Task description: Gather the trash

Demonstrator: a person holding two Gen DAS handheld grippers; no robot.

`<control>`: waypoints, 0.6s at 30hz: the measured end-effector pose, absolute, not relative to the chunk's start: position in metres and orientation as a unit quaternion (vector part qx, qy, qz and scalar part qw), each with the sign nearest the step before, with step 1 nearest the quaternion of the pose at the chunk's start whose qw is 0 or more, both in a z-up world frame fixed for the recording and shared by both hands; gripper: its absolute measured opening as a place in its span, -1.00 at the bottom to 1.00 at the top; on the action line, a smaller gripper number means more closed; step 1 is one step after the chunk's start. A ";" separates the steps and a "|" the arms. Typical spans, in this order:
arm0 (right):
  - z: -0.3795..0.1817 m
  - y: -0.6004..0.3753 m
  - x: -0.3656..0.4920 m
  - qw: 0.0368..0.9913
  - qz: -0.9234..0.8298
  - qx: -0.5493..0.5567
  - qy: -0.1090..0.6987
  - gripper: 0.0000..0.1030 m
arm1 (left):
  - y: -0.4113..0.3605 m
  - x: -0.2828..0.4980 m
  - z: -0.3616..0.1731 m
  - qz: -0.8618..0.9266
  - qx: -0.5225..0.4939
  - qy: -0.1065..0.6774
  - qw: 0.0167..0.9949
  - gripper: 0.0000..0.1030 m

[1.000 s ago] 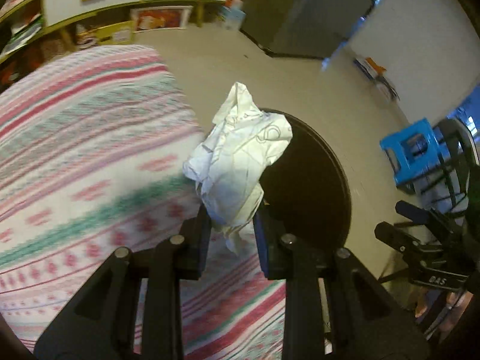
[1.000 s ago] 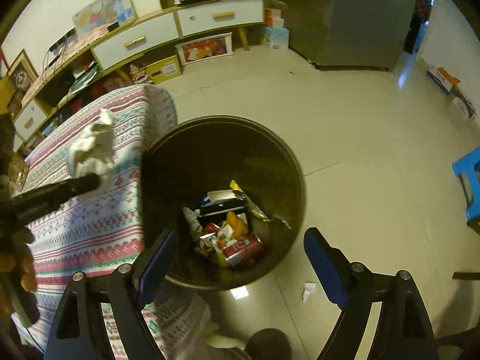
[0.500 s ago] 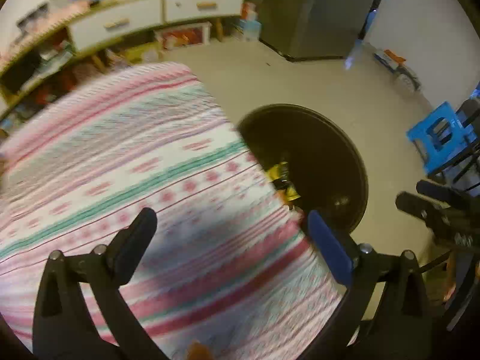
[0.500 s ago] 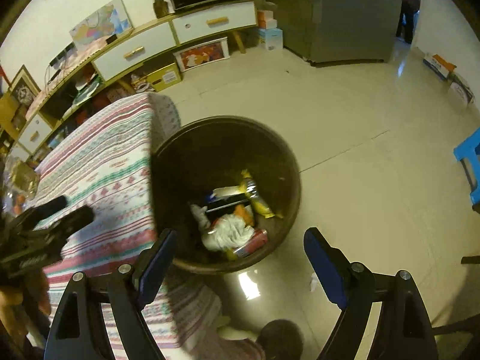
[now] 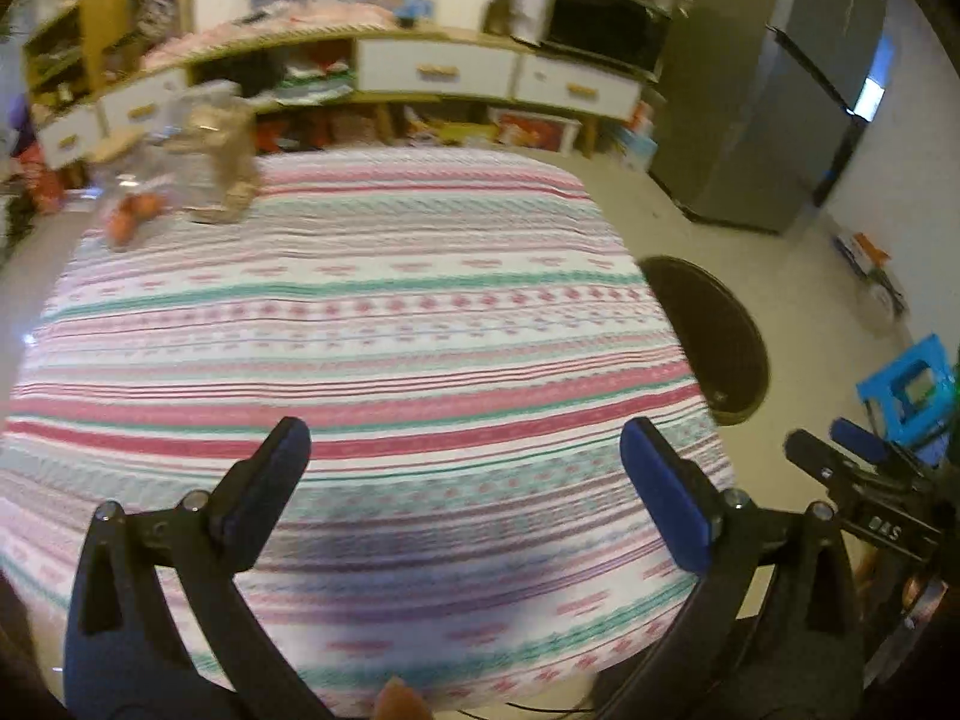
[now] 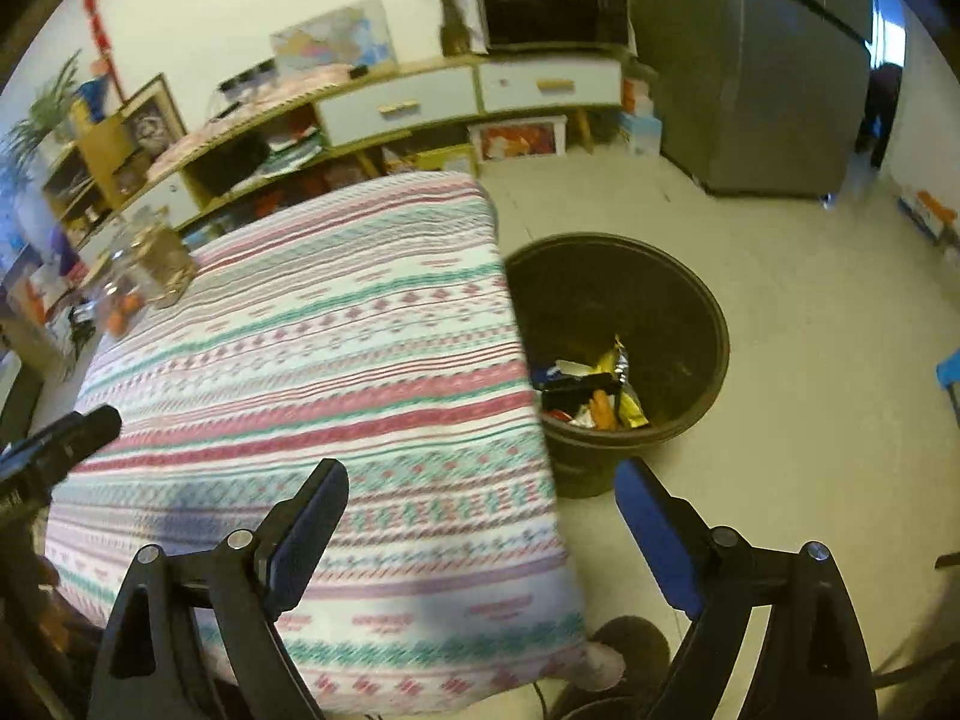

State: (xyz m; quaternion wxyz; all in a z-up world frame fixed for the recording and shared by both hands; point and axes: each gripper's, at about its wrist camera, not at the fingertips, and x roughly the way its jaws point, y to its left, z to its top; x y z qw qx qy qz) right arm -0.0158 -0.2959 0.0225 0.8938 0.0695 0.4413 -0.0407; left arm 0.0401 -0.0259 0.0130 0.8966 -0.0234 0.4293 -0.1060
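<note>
A dark round trash bin (image 6: 660, 300) stands on the floor at the table's right edge, with wrappers and other trash (image 6: 594, 387) inside; it also shows in the left wrist view (image 5: 714, 330). My left gripper (image 5: 462, 468) is open and empty above the near part of the striped tablecloth (image 5: 360, 324). My right gripper (image 6: 480, 510) is open and empty over the table's near right corner, left of the bin. The left gripper's tip (image 6: 66, 438) shows at the left of the right wrist view.
A clear jar (image 5: 222, 162) and a bag with orange items (image 5: 132, 204) sit at the table's far left corner. A low cabinet with drawers (image 5: 438, 69) lines the back wall, a grey fridge (image 5: 780, 108) stands at right, a blue stool (image 5: 912, 384) on the floor.
My left gripper opened and let the crumpled white paper drop into the bin, then swung back left over the table. The right gripper pulled back from the bin.
</note>
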 end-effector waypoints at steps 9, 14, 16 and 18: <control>0.039 -0.261 -0.042 0.925 -0.030 0.021 0.378 0.79 | 0.007 -0.009 0.012 -0.048 -0.014 0.380 0.923 0.99; 0.041 -0.252 -0.049 0.932 -0.029 0.003 0.363 0.79 | 0.005 -0.025 -0.001 -0.036 -0.013 0.386 0.922 0.99; 0.043 -0.248 -0.051 0.934 -0.028 -0.006 0.356 0.79 | 0.007 -0.028 -0.003 -0.028 -0.019 0.387 0.921 0.99; 0.043 -0.246 -0.054 0.936 -0.026 -0.013 0.350 0.79 | 0.009 -0.032 -0.002 -0.022 -0.023 0.386 0.922 0.99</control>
